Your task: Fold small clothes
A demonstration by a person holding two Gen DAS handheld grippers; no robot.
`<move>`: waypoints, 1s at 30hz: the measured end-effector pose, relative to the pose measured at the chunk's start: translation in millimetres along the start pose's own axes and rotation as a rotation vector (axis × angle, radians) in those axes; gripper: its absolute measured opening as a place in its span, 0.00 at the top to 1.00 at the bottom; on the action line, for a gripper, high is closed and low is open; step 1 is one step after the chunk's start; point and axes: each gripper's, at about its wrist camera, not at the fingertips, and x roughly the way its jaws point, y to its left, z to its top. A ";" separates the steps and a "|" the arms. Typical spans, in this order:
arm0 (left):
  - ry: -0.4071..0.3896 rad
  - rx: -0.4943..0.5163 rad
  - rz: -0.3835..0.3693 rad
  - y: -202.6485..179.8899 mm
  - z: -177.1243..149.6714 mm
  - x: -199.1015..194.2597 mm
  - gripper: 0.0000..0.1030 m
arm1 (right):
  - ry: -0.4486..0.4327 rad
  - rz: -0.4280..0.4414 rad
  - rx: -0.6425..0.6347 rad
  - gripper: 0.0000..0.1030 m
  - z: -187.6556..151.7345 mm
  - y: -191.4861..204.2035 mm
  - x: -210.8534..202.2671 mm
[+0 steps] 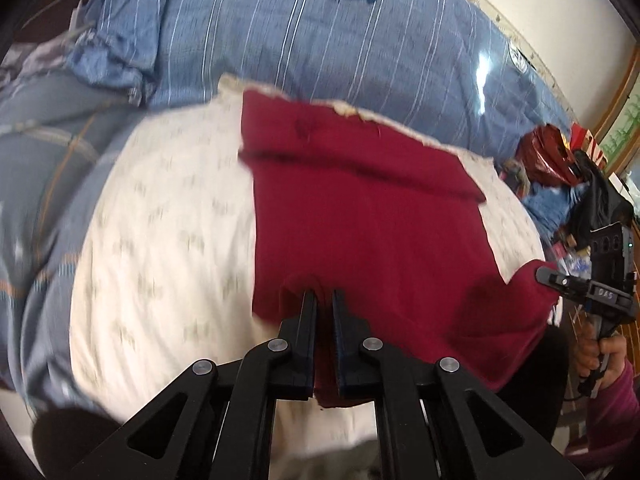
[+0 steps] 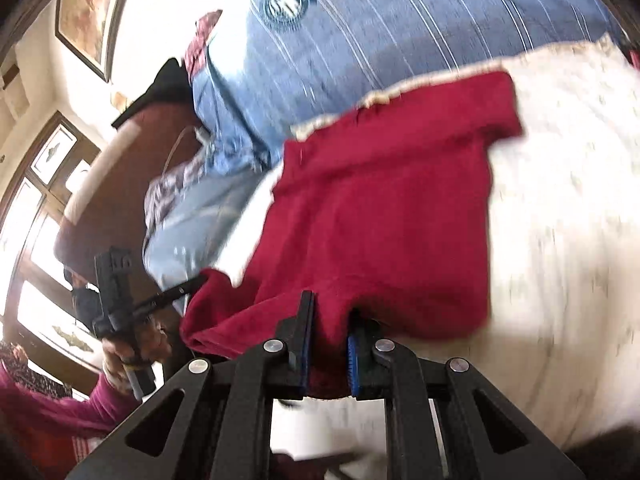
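Two grippers, one red garment (image 1: 368, 216) between them. It lies on a cream patterned cloth (image 1: 160, 216) spread over a bed, with a blue striped quilt (image 1: 280, 40) beyond the cloth's far frayed edge.

Left gripper (image 1: 324, 300): jaws clenched on a fold of the red garment at its near edge; fabric is pinched between the two fingers and bunches up just ahead of the tips. Seen from the right wrist camera, the left gripper (image 2: 200, 280) bites the garment's corner at the left side, held by a hand (image 2: 132, 348) in a magenta sleeve (image 2: 60, 400).

Right gripper (image 2: 330, 308): jaws grasping the red garment at its near edge, cloth wedged between the blue pads (image 2: 354, 360) and draped over the right fingertip. From the left wrist camera the right gripper (image 1: 546, 274) grips the garment's near right corner; its handle is held by a hand (image 1: 604, 356).

Garment state: far part flat on the cream cloth, reaching its far edge, a fold line running across near the top; near edge raised off the cloth at both gripped points and sagging between them. Both views are motion-blurred.

Periphery: red bag (image 1: 548, 152) and dark clutter past the bed's right side; framed picture (image 2: 92, 12) on the wall and windows at left in the right wrist view.
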 end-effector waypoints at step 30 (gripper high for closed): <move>-0.143 -0.140 0.121 43.5 197.5 198.1 0.48 | -0.209 -0.210 0.167 0.40 177.6 -107.9 74.9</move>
